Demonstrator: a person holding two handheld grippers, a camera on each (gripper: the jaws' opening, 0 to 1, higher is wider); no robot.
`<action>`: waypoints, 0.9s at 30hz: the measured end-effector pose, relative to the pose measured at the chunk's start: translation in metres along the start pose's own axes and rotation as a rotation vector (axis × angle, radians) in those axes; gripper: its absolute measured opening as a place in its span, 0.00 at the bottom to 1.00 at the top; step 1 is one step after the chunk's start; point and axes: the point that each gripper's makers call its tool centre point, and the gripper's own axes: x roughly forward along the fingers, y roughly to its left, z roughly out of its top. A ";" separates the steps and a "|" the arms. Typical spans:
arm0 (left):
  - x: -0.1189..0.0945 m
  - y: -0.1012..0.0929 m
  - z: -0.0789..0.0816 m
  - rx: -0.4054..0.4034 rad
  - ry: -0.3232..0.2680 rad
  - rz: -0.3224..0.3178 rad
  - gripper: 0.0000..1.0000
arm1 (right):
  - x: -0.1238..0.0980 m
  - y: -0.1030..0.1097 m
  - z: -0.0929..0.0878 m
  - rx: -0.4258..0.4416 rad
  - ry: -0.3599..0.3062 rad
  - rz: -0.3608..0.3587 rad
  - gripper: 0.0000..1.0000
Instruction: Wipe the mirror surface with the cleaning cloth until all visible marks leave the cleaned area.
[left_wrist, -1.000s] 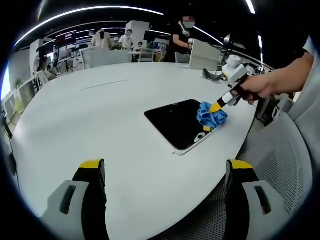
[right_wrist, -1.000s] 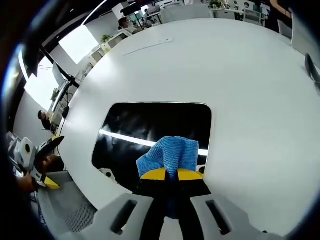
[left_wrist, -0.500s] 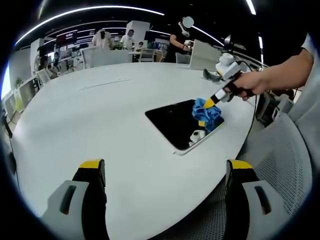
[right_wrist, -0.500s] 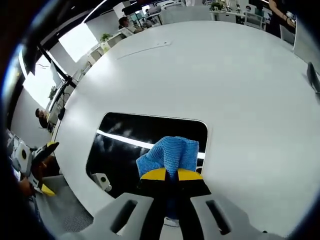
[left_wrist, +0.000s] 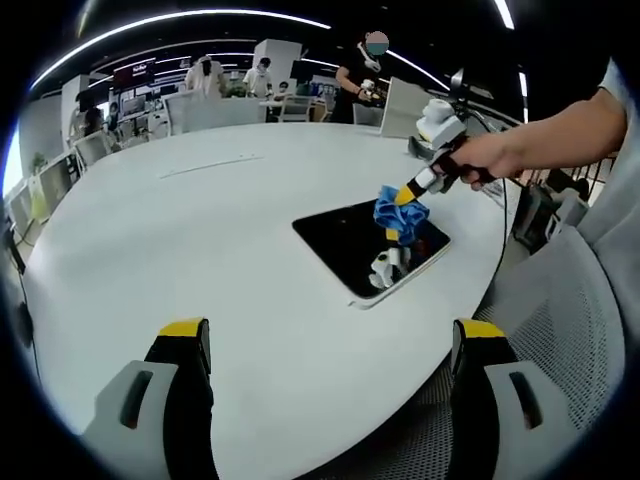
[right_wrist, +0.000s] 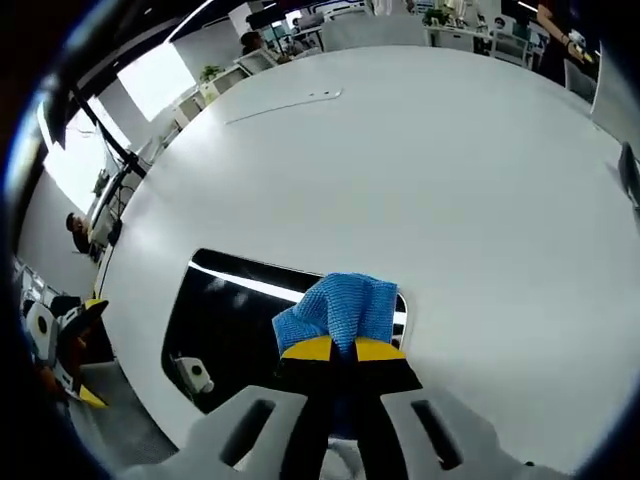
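On the white round table (left_wrist: 180, 250), near the edge closest to me, the mirror (left_wrist: 350, 245) lies flat with its dark glass facing up, and I have the blue cloth (left_wrist: 398, 212) over its far corner. My right gripper (right_wrist: 333, 348) is clamped on that cloth (right_wrist: 338, 308), jaws pinched together with the fabric bunched up above the yellow tips, which gives me a soft wad to press and drag across the glass rather than a loose flap. In the left gripper view I can see the right gripper (left_wrist: 408, 192) coming down at a slant from my hand (left_wrist: 478, 158), cloth leading, so the pad meets the mirror (right_wrist: 240, 320) before any hard part does. My left gripper (left_wrist: 330, 345) hangs back over bare table, well apart from the mirror, jaws spread wide and holding nothing; I judge it is parked there to keep the whole workspace in sight. I can't tell whether the cloth is actually touching the glass or hovering just above it. The glass reflects ceiling lights and a small pale shape, so I can't make out any marks, nor say how much wiping remains. The cloth and my own jaws cover the mirror's near right corner in the right gripper view.
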 end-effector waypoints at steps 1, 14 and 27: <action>0.000 0.000 0.000 -0.001 0.001 0.000 0.99 | 0.001 0.000 0.001 -0.003 0.001 -0.001 0.00; 0.002 -0.001 0.004 -0.003 -0.036 -0.024 0.99 | 0.009 -0.002 0.019 -0.029 0.009 -0.014 0.00; 0.000 0.003 0.011 -0.010 -0.064 0.002 0.99 | 0.019 -0.005 0.037 -0.023 0.001 -0.025 0.00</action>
